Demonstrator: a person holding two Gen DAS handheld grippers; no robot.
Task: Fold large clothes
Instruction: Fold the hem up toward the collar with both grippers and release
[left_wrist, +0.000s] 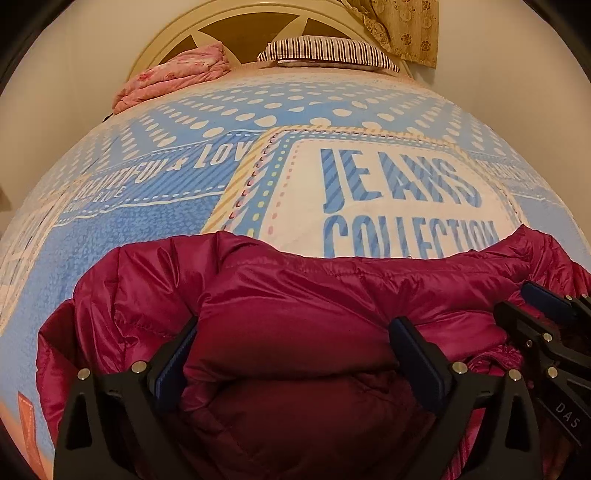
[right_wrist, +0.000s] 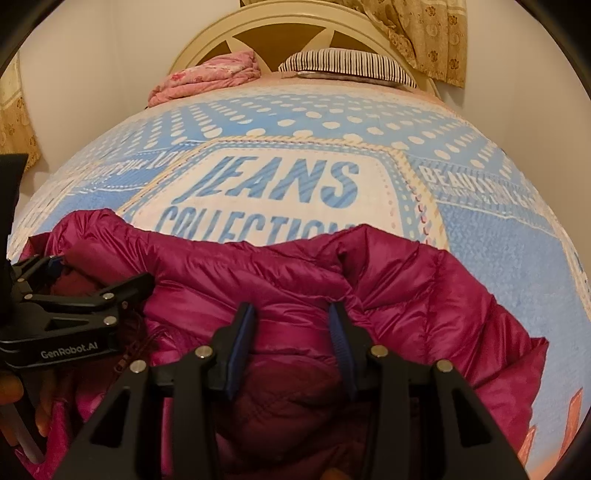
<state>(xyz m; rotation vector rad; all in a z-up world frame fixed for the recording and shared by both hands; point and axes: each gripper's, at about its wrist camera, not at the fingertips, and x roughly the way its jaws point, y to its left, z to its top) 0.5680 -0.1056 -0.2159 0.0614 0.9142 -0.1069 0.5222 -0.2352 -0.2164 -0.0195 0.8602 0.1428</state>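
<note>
**Magenta jacket bunched at the lower frame, both tools on it**

Puffy magenta jacket (left_wrist: 295, 295) heaped on the bed (left_wrist: 147, 221) — across the bottom of both views. Left tool (left_wrist: 291, 350) spread wide, thick fold bulging between its fingers. Right tool (right_wrist: 291, 332) narrower, clamped on a ridge of jacket. Upper frame: pink blanket (left_wrist: 173, 77), striped pillow (left_wrist: 325, 51) — against the headboard (left_wrist: 166, 40).

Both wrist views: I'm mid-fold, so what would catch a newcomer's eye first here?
The shiny magenta puffer jacket bunched at the near edge of the bed, with the left gripper and right gripper both straddling its padding. Behind it, the blue bedspread shouts JEANS COLLECTION; a striped pillow and pink quilt sit at the headboard.
</note>
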